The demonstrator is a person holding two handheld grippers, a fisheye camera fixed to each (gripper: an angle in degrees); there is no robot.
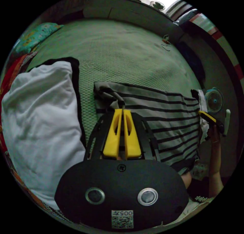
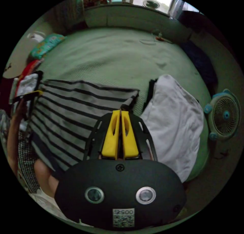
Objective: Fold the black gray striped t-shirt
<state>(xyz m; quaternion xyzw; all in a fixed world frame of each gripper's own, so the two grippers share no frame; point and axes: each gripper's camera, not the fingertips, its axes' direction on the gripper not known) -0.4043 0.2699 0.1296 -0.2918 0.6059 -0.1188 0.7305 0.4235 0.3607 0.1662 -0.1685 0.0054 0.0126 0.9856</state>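
The black and gray striped t-shirt (image 1: 165, 122) (image 2: 73, 109) lies stretched across the near part of the green bed (image 1: 122, 51) (image 2: 114, 56). In the left gripper view, my left gripper (image 1: 122, 110) is shut on a bunched corner of the shirt. My right gripper (image 1: 209, 117), held by a hand, is at the shirt's opposite end. In the right gripper view, my right gripper (image 2: 120, 112) is shut on a pinched corner of the shirt. My left gripper (image 2: 31, 94) sits at the far striped edge, with a forearm below it.
A white garment with a black edge (image 1: 40, 117) lies beside the left gripper, and another one (image 2: 175, 122) beside the right gripper. A small blue fan (image 1: 214, 100) (image 2: 225, 114) stands off the bed. A teal pillow (image 1: 35, 36) (image 2: 45, 47) and dark clothes (image 2: 200, 61) lie at the bed's edges.
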